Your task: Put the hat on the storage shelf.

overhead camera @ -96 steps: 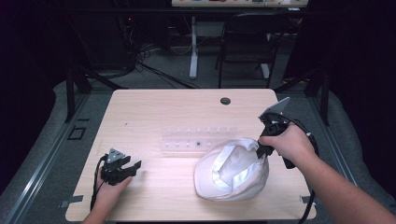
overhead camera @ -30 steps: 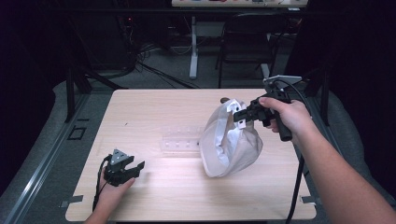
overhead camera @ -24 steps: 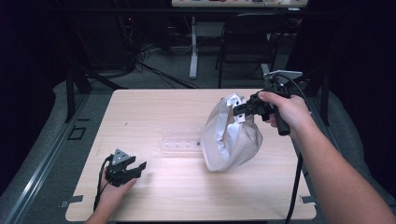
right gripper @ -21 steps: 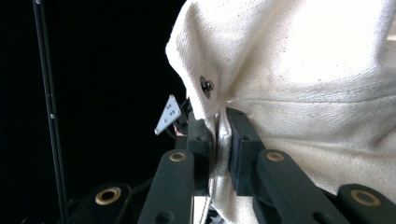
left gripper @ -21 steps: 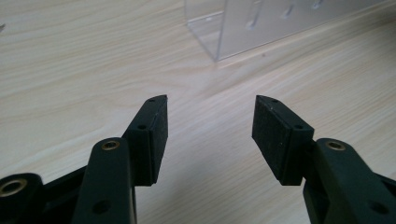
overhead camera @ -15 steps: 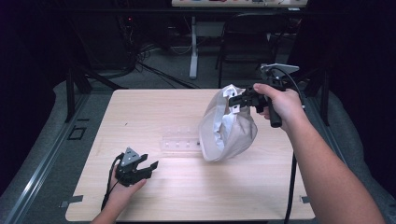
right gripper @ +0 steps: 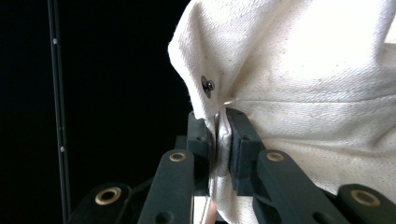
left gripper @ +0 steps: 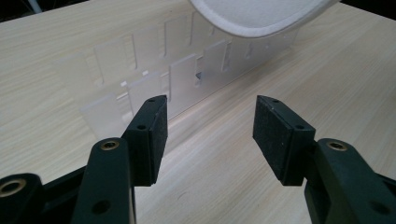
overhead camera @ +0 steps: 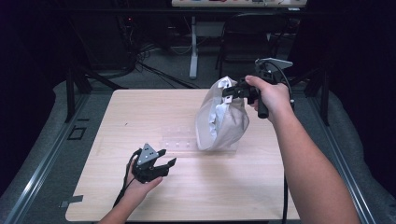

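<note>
- Gripping a fold at the upper edge of the off-white cloth bag [right gripper: 299, 70], the right gripper [right gripper: 219, 135] has its black jaws pinched tight on the fabric, just below a small dark metal stud [right gripper: 208, 85].
- From the high view, the right gripper [overhead camera: 237, 92] holds the cloth bag [overhead camera: 220, 119] lifted by its top, above the far right part of the pale wooden table [overhead camera: 154, 112]. The bag's bottom hangs at or just over the clear plastic compartment tray [overhead camera: 180, 140]; whether it touches cannot be told.
- Left gripper [left gripper: 208, 128]: jaws wide apart, nothing between the pads. In the high view the left gripper [overhead camera: 161, 164] sits over the near left part of the table, well apart from the bag.
- Judgement, step in hand: raising the bag by one pinch. The grip takes only a thin fold, so a slow, steady lift is advised; a jerk could slip the cloth out. A second hold by the free left gripper on the opposite rim would steady the bag and spread its mouth.
- Containers: the bag's mouth [overhead camera: 224, 88] is bunched; its inside shows only crumpled pale cloth, and whether anything lies in it cannot be told.
- Tray: seen from the left gripper view, the tray [left gripper: 140, 74] has two rows of shallow slots. One slot shows a small dark speck [left gripper: 199, 74], unidentified; the rest look empty.
</note>
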`<state>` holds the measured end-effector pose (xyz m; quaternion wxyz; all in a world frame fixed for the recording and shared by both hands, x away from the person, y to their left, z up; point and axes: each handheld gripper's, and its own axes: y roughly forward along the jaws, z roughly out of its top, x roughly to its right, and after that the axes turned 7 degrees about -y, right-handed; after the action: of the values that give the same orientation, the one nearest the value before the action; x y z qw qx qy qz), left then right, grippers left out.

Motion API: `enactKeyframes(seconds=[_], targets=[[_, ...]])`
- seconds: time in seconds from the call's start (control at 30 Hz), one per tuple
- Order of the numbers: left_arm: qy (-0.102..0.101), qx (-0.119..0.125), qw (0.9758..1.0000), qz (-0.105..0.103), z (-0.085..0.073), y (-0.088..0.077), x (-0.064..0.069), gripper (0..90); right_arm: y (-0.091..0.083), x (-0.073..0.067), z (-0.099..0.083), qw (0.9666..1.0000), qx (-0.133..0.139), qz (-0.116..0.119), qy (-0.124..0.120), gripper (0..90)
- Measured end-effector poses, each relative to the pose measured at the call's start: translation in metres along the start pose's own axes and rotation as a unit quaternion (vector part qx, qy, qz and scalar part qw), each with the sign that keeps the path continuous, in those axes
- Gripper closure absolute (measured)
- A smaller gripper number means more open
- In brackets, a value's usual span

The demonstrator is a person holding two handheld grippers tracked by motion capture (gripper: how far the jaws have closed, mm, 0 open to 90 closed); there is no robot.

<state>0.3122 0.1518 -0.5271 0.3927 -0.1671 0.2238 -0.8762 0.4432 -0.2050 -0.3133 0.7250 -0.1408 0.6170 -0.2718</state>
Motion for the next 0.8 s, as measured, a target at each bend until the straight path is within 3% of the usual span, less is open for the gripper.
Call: enactKeyframes(seconds=[0.43,0.67,0.8], targets=[[0.028,0.009,0.9994,-0.019,0.019,0.019,0.027,45.3,0.005,0.007,0.009,0.9994,0.028,-0.004,0.018,81.3],[0.040,0.015,0.9989,-0.019,0.033,0.030,0.039,45.2,0.011,0.006,0.010,0.9996,0.025,-0.004,0.015,81.3],[0.061,0.008,0.9979,-0.018,0.044,0.041,0.053,49.0,0.013,0.006,0.011,0.9996,0.025,-0.007,0.014,81.3]])
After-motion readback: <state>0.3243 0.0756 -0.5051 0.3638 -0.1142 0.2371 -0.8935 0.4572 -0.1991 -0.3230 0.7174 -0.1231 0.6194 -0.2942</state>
